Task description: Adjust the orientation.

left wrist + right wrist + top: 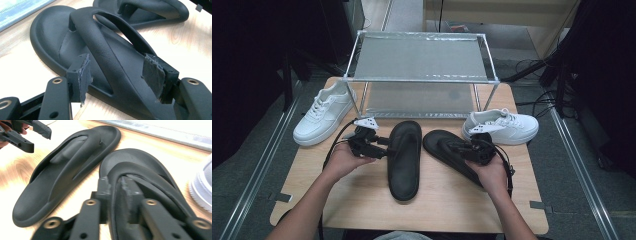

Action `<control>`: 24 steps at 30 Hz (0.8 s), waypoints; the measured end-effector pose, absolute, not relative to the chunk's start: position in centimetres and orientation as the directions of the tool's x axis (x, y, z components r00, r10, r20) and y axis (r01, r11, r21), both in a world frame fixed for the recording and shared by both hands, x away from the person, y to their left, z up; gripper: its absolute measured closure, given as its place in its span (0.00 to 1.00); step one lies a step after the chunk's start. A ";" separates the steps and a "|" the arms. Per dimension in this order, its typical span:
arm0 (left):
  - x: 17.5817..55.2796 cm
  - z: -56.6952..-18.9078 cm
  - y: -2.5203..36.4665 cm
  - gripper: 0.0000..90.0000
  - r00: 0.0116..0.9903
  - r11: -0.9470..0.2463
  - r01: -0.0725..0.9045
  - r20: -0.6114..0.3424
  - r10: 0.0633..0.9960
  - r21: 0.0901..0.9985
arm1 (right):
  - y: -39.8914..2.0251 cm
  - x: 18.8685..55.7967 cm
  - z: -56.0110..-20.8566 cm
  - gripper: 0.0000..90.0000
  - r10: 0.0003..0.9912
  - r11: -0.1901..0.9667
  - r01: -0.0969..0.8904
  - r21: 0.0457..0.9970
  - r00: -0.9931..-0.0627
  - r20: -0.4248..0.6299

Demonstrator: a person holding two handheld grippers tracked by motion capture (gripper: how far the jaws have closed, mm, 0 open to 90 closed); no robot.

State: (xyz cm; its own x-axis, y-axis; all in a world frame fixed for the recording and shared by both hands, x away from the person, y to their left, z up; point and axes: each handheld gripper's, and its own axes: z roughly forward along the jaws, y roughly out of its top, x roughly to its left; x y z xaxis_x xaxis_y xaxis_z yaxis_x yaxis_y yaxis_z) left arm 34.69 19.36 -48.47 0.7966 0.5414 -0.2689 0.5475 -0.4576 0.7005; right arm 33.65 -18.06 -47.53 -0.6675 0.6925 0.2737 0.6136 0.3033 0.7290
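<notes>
Two black sandals are lying side by side near the middle of the table [362, 200]. The left sandal [404, 157] is lying lengthwise, toe toward the far edge; the right sandal [452, 155] is lying slanted, heel toward the near right corner, its toe close beside the left one's.

The left gripper [384, 148] is being held at the left sandal's outer side. In the left gripper view its jaws are standing apart on either side of the strap [100, 47], the pads [85, 72] not pressing on it, so the jaws are open.

The right gripper [459, 148] is being held over the right sandal. In the right gripper view the jaws are drawn close together on that sandal's outer rim [113, 202], one pad on each side; the picture is blurred there, but the rim is being gripped.

A metal rack [419, 77] is standing across the far edge of the table, its lower shelf [417, 97] just beyond the sandals' toes. A left sneaker [324, 112] is lying at the far left corner beside the rack's leg, well apart from the left gripper. A right sneaker [502, 125] is lying at the far right, just beyond the right gripper and close to the right sandal's toe, crowding that side.
</notes>
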 end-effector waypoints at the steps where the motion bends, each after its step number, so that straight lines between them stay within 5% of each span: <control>1: 34.7 -48.5 19.3 0.44 0.796 -0.459 0.548 -0.267 0.544 0.699 | -18.2 33.8 -47.5 0.94 0.694 0.309 0.609 0.731 -0.669 0.264; 5: 34.7 -48.5 19.3 0.44 0.798 -0.462 0.545 -0.266 0.540 0.700 | -18.1 34.4 -47.8 1.00 0.714 0.311 0.603 0.734 -0.658 0.238; 24: 34.2 -48.8 19.3 0.44 0.795 -0.466 0.550 -0.262 0.547 0.694 | -15.8 35.7 -49.3 1.00 0.719 0.402 0.579 0.710 -0.679 0.147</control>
